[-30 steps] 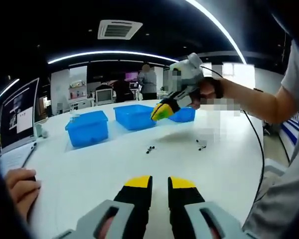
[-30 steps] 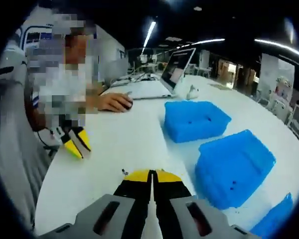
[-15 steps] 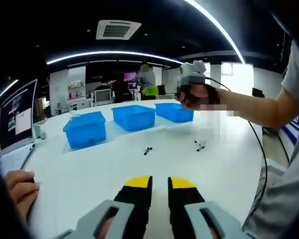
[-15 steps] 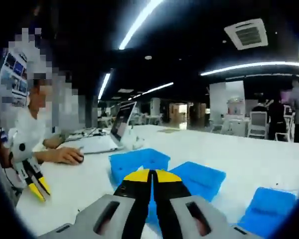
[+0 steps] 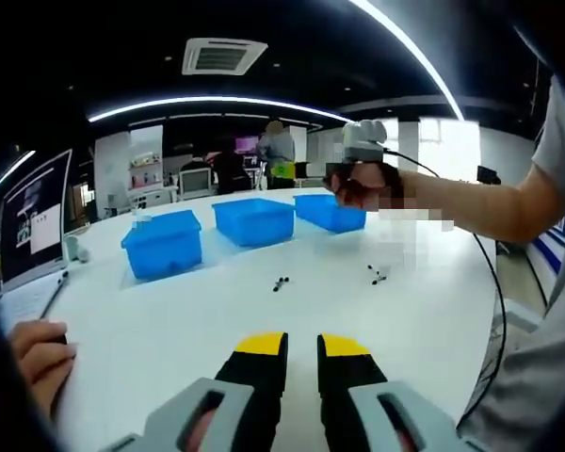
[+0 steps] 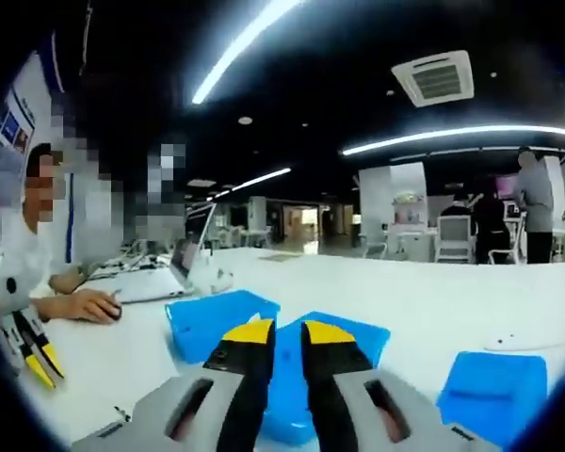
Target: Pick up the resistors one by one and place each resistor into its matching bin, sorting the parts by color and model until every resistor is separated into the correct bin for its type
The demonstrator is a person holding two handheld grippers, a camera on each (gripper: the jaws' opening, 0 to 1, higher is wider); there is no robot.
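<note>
Three blue bins stand in a row on the white table: left (image 5: 165, 243), middle (image 5: 254, 218), right (image 5: 330, 211). Two small clusters of dark resistors lie in front of them, one (image 5: 281, 282) near the middle, another (image 5: 379, 275) further right. My left gripper (image 5: 302, 348) hovers low over the near table, open, with nothing between its yellow tips. My right gripper (image 6: 289, 334) is open just above the middle bin (image 6: 363, 334); I see nothing in its gap. The hand holding it (image 5: 363, 184) is raised over the bins.
A laptop (image 5: 33, 226) stands at the table's left edge, with a person's hand (image 5: 38, 358) on a mouse beside it. In the right gripper view, the left bin (image 6: 212, 315) and right bin (image 6: 494, 391) flank the jaws. People and desks stand far behind.
My right gripper rose from low over the table and swung to the bins. Its jaws, shut half a second ago, now stand apart. My left gripper has stayed still.
</note>
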